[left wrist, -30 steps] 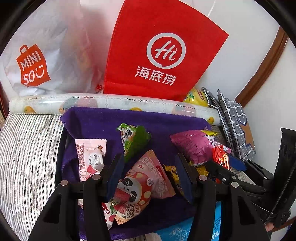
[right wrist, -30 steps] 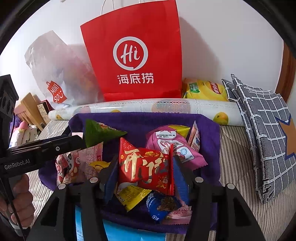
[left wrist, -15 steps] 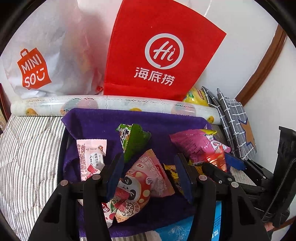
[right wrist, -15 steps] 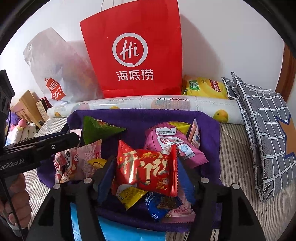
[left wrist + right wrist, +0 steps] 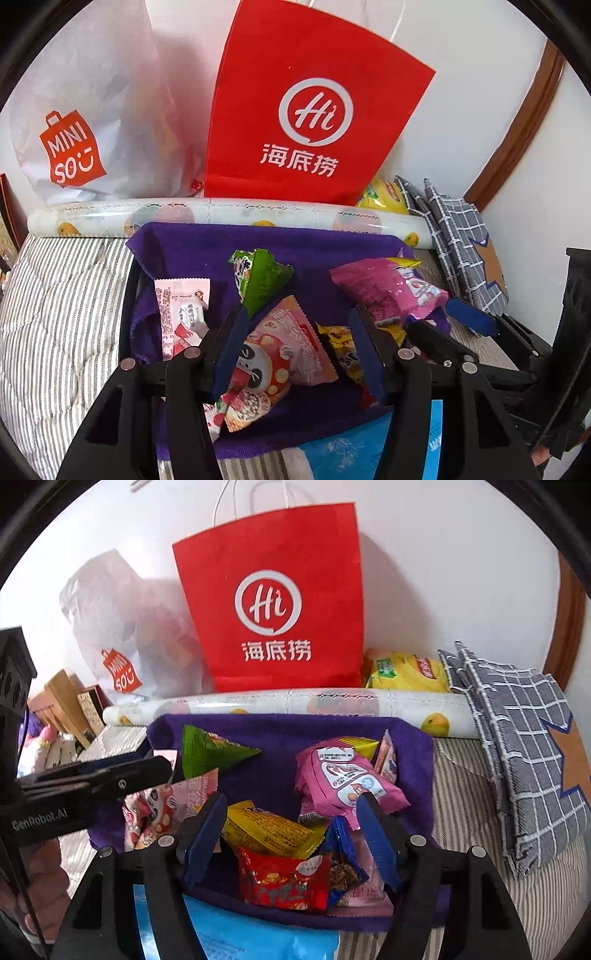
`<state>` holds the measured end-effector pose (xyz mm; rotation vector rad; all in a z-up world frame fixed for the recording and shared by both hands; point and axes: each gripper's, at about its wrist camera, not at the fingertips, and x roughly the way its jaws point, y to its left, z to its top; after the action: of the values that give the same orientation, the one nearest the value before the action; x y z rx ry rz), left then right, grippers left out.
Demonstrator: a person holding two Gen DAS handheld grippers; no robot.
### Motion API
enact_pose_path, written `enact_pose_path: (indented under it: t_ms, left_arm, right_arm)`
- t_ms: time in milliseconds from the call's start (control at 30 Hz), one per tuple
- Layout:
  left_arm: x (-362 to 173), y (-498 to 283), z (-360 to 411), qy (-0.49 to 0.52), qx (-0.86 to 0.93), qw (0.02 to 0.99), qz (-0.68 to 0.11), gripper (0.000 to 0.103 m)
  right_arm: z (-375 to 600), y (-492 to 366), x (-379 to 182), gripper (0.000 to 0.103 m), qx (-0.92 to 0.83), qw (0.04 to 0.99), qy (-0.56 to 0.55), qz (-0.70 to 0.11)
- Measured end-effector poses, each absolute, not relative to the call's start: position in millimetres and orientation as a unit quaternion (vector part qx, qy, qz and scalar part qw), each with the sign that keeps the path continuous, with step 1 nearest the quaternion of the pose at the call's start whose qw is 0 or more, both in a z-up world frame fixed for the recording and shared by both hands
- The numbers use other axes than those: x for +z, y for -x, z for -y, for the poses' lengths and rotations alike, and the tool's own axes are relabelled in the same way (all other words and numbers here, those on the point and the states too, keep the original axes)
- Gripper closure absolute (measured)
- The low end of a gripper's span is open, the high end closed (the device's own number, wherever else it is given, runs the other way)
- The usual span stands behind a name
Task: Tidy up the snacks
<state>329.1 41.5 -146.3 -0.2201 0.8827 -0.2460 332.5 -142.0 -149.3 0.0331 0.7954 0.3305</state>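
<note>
Several snack packets lie on a purple towel point(image 5: 192, 251) point(image 5: 280, 734). My left gripper point(image 5: 299, 347) is open around a pink panda packet point(image 5: 284, 354); a green packet point(image 5: 262, 280) and a pale pink sachet point(image 5: 181, 314) lie beyond. My right gripper point(image 5: 291, 834) is open and empty. Below it lie a red packet point(image 5: 284, 882), a yellow packet point(image 5: 269, 830) and a blue packet point(image 5: 343, 864). A magenta packet point(image 5: 343, 779) point(image 5: 376, 288) lies further back.
A red Hi paper bag point(image 5: 273, 605) and a white Miniso bag point(image 5: 74, 122) stand against the wall behind a rolled sheet point(image 5: 295, 705). A grey checked cushion point(image 5: 517, 746) lies right. A blue package point(image 5: 240, 934) lies near the front edge.
My right gripper has opened and let go of the red packet, which now lies on the pile below it. My left gripper stays open over the panda packet.
</note>
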Motion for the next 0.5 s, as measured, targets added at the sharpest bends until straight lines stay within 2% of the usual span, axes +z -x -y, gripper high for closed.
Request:
enact_pose_path:
  t_ms: [500]
  left_arm:
    - [-105, -246, -28, 0.082, -0.116, 0.903, -0.405, 0.038]
  right_arm:
    - [159, -239, -89, 0.032, 0.071, 0.930, -0.008, -0.362]
